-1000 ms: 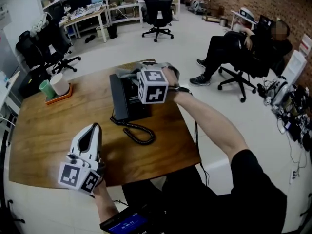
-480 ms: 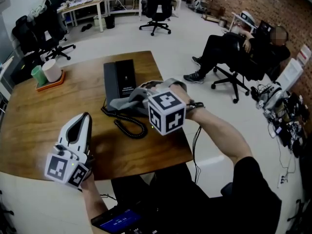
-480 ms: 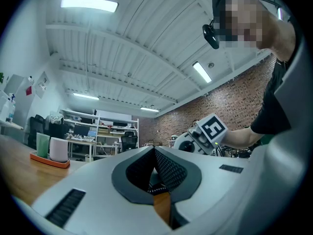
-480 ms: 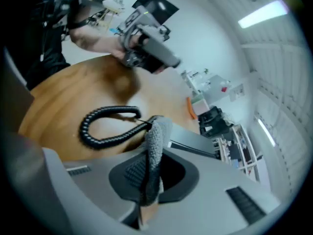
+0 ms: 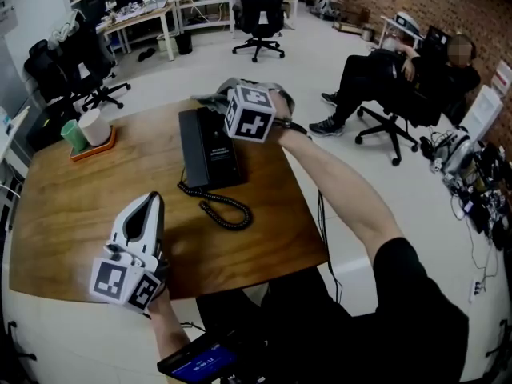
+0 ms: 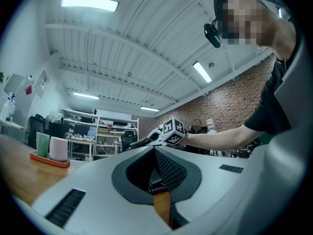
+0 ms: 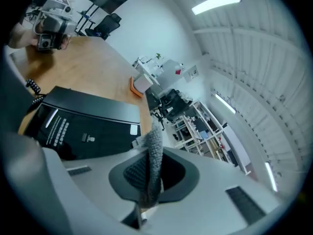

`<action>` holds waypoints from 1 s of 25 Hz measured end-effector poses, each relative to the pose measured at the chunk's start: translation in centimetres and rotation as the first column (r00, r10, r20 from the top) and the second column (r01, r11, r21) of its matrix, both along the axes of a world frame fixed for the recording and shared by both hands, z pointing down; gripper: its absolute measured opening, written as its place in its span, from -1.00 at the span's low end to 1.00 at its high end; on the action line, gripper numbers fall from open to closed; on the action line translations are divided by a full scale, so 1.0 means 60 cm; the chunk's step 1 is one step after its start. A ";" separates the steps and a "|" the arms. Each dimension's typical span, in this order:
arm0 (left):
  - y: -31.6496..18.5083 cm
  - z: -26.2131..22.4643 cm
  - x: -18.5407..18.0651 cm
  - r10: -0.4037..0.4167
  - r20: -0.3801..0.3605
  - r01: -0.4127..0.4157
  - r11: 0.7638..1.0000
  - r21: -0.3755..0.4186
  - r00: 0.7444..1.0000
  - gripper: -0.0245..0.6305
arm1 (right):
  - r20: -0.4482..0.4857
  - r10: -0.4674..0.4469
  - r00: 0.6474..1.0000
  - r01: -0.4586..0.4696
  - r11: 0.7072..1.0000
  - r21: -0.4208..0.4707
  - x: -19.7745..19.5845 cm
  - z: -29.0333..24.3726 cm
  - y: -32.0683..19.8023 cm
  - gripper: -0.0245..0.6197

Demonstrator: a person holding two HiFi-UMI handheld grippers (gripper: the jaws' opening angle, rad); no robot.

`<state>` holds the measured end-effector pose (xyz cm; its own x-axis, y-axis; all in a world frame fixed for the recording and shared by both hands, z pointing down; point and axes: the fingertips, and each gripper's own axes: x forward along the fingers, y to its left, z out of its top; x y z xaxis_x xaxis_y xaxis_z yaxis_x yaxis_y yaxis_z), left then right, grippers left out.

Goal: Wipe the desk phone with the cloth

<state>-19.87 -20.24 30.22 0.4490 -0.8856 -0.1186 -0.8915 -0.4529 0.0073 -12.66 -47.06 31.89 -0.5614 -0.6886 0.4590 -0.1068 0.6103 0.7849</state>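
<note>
Surface: wooden surface [image 5: 72, 214], seen from above in the head view, with white floor around it.
Desk phone: black desk phone [image 5: 210, 152] lies flat near the middle of the surface, long axis running away from the person.
Cord: black coiled cord [image 5: 225, 211] loops off the near end of the phone and lies on the wood.
Right gripper: right gripper [image 7: 150, 153] reaches out over the far end of the phone, its marker cube on top in the head view.
Right fingers: pinched on a fold of the cloth.
Cloth: grey knitted cloth [image 7: 156, 133] runs up between the fingers and sticks out past their tips, just off the far end of the phone. Whether it touches the phone cannot be told.
Left gripper: left gripper [image 5: 152, 210] sits low over the near left part of the surface, well apart from the phone, tips pointing away from the person.
Left fingers: pressed together, nothing between them.
Far left corner: green cup [image 5: 74, 135] and white cup [image 5: 97, 129] stand side by side on an orange tray [image 5: 94, 152].
Background: another person [image 5: 392, 70] sits in a wheeled chair to the right; an empty black office chair [image 5: 259, 10] stands beyond the surface.
</note>
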 end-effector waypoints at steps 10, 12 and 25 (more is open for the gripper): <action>0.004 -0.005 0.000 -0.003 0.006 0.003 1.000 0.007 1.000 -0.95 | -0.152 -0.191 0.970 0.188 0.982 -0.032 0.038 0.079 0.194 -0.86; 0.003 -0.003 -0.004 -0.006 0.007 0.006 1.000 0.013 1.000 -0.95 | -0.157 -0.219 0.963 0.216 0.976 -0.040 0.041 0.097 0.230 -0.86; -0.033 0.009 -0.016 -0.017 -0.005 0.017 1.000 0.008 1.000 -0.95 | -0.084 -0.247 0.965 0.237 0.964 -0.119 0.045 0.137 0.275 -0.86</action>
